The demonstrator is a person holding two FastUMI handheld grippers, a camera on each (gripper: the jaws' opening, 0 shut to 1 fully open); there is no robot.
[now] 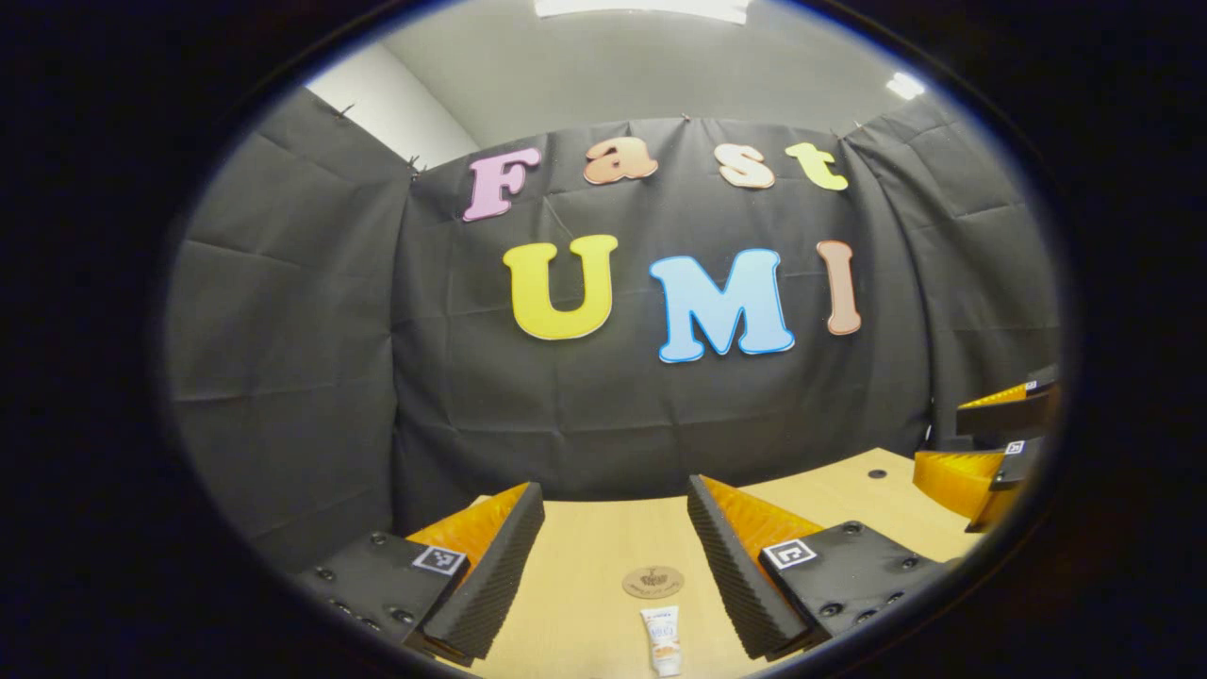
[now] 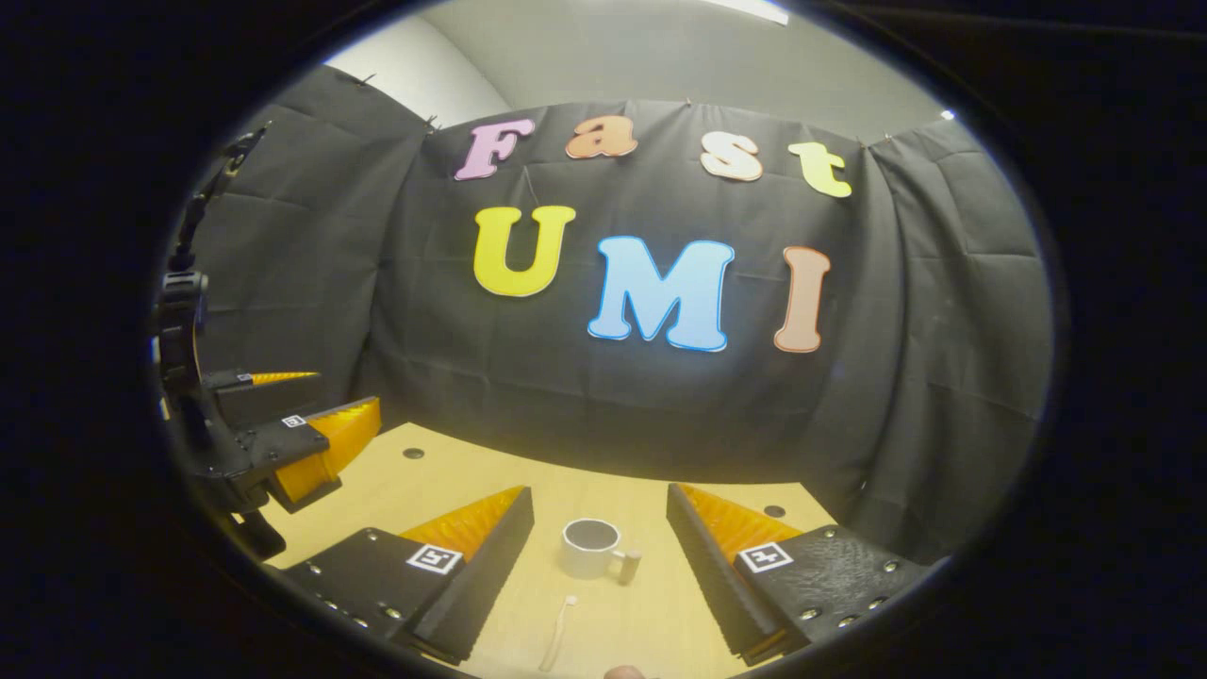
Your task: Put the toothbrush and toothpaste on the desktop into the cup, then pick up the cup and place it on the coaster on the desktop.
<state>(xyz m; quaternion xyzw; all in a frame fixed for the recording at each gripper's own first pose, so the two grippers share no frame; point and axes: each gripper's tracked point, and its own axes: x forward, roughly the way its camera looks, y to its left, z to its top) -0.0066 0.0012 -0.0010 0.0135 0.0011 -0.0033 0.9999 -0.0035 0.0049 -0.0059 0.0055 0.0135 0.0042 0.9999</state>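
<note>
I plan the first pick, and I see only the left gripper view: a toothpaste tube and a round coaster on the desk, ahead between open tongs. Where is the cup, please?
Observer: The cup stands upright on the desk, ahead between the right tongs, which do not touch it.
Operator: What else lies near it?
Observer: The toothbrush lies flat on the desk, nearer to that camera than the cup and apart from it.
Operator: Do the right tongs hold anything?
Observer: No, they are open and hold nothing.
</note>
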